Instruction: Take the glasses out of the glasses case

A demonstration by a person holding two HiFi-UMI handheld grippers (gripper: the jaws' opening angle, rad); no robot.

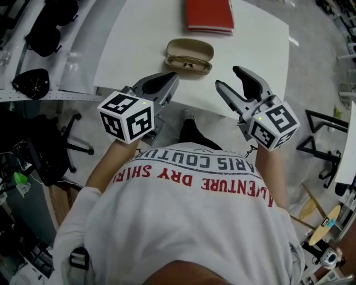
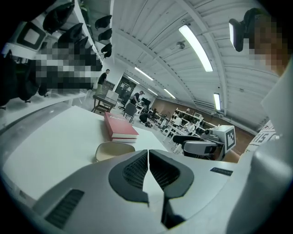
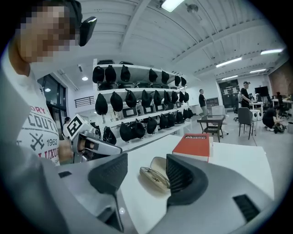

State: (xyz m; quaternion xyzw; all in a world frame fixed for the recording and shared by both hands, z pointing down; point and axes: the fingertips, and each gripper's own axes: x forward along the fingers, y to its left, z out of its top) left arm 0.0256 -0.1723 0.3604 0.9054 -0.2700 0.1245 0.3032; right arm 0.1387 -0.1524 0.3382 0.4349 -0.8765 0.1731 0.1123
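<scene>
An open beige glasses case (image 1: 192,49) lies on the white table (image 1: 139,39), with brown-framed glasses (image 1: 187,64) resting in its near half. My left gripper (image 1: 168,82) hovers at the table's near edge, just left of the case, its jaws shut on nothing. My right gripper (image 1: 229,79) stands open to the right of the case, a little short of it. In the right gripper view the case (image 3: 160,165) and glasses (image 3: 153,176) show between the open jaws, farther out on the table. In the left gripper view the case (image 2: 114,150) lies beyond the shut gripper (image 2: 149,153).
A red book (image 1: 209,14) lies behind the case at the table's far side. Shelves with black bags (image 1: 41,36) run along the left. A black office chair (image 1: 58,146) stands on the floor at left, and a black frame (image 1: 322,133) at right.
</scene>
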